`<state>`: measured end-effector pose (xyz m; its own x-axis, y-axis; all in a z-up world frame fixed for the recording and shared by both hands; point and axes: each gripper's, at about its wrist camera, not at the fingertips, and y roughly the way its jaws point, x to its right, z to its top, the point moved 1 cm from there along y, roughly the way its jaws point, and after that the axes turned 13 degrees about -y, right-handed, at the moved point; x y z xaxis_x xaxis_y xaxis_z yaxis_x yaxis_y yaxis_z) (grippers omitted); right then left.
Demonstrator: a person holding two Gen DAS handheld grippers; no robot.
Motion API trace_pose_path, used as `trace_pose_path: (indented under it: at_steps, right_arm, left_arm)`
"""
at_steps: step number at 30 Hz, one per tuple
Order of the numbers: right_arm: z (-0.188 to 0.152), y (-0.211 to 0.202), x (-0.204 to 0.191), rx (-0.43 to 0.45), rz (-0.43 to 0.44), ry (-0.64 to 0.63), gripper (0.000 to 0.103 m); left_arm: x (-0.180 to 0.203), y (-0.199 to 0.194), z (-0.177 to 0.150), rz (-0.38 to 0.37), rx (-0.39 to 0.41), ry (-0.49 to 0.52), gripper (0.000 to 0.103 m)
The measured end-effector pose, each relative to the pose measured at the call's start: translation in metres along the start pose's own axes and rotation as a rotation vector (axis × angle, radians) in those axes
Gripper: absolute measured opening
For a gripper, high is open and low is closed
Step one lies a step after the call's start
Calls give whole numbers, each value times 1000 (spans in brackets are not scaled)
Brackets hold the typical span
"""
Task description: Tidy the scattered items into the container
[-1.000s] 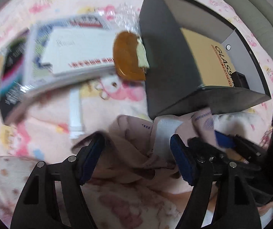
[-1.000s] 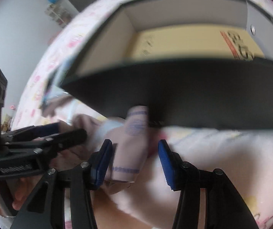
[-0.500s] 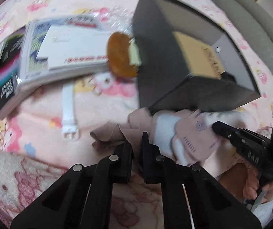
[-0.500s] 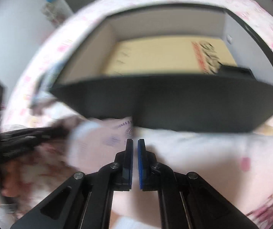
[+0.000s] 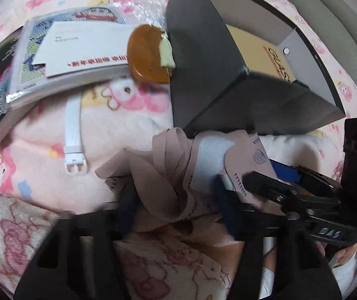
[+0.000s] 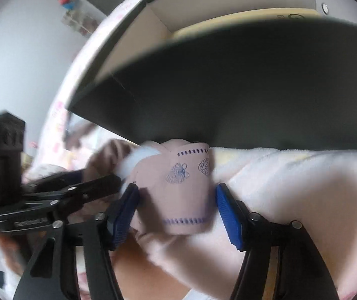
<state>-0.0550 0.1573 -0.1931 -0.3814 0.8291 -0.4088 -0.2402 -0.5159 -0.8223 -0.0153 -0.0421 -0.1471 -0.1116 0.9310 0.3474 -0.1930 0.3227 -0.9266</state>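
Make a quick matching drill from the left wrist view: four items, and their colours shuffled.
Things:
1. watch strap
2. storage box, outer wall
3. oval piece leaning on the box
4. crumpled cloth by the fingers

Colours:
a. amber brown
b. beige pink with blue print
c. white
d. dark grey

Pairs: 1-c, 2-d, 3-a, 4-b
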Motion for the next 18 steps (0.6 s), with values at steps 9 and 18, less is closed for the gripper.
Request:
trace_pose_path:
  at_steps: [9,18]
  right_arm:
    - [6,-35,-18,69,56,-60,7]
    - [44,-130,-39,265,52,-175,7]
  left_arm:
    - [26,-39,-15,-82,70,81,5]
    - [100,-113,41,-198,222,224,5]
